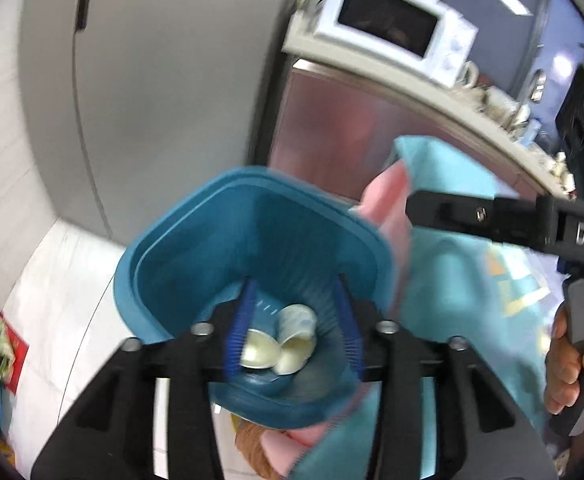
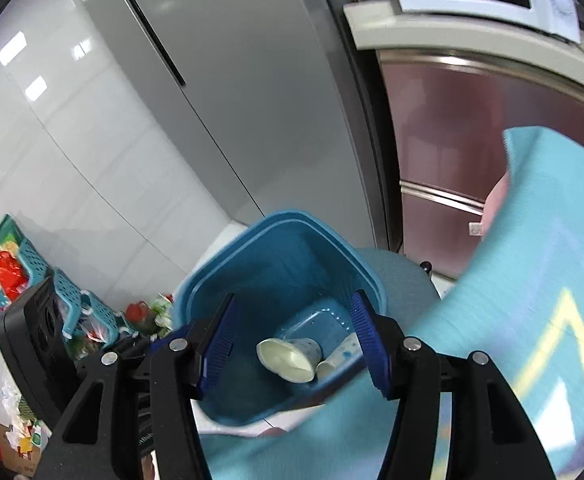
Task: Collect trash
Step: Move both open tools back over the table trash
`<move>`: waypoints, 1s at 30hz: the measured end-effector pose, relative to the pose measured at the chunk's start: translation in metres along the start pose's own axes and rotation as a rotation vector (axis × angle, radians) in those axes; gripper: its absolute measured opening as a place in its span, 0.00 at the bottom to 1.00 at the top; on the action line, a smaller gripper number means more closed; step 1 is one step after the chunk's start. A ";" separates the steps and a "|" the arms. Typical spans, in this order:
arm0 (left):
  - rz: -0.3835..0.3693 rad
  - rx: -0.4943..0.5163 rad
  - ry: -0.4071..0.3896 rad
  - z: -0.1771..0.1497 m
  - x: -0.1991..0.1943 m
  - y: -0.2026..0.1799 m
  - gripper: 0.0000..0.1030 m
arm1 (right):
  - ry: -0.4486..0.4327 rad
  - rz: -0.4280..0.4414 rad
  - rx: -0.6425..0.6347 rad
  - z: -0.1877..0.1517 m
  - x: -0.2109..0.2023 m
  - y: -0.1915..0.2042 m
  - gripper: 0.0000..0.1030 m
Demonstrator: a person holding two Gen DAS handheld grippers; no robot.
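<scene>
Both grippers (image 1: pixel 294 320) (image 2: pixel 292 344) gape above bin (image 2: pixel 220 276); cups (image 2: pixel 288 354) lie sideways.

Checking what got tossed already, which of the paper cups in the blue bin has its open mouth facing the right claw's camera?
The wider cup lying on its side mid-bin; the other cup is narrower and tucked behind it.

**Kitchen corner: fixtures and surroundings**

Landmark: tall grey refrigerator (image 2: pixel 228 92), dark vertical handle. Left of it: glossy white tiled wall (image 2: pixel 52 128) reflecting ceiling lights. Right of it: steel-fronted cabinet (image 2: pixel 464 128) under a pale countertop (image 1: pixel 404 76); white microwave (image 1: pixel 396 28) on that countertop, small clutter farther along, blurred. At the wall's foot, left of the refrigerator: teal perforated baskets (image 2: pixel 72 300) with colourful packets. Floor pale (image 1: pixel 72 280).
</scene>
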State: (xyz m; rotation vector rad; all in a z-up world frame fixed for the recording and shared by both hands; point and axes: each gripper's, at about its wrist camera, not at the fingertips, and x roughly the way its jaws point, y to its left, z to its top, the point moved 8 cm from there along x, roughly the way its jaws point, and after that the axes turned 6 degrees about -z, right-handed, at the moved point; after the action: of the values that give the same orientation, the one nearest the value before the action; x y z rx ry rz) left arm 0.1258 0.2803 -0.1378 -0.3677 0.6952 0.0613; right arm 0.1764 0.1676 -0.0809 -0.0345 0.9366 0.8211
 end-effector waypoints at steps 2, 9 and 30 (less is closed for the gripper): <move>-0.033 0.036 -0.030 0.005 -0.010 -0.018 0.46 | -0.038 0.006 -0.007 -0.003 -0.024 -0.001 0.54; -0.237 0.180 -0.075 0.009 -0.038 -0.116 0.60 | -0.188 -0.084 -0.021 -0.031 -0.119 -0.040 0.58; -0.582 0.406 0.251 -0.105 0.005 -0.316 0.72 | -0.331 -0.530 0.384 -0.197 -0.293 -0.232 0.58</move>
State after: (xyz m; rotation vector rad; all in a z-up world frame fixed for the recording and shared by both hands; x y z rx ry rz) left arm 0.1209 -0.0518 -0.1166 -0.1748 0.8033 -0.6794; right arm 0.0934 -0.2459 -0.0619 0.1760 0.7079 0.1408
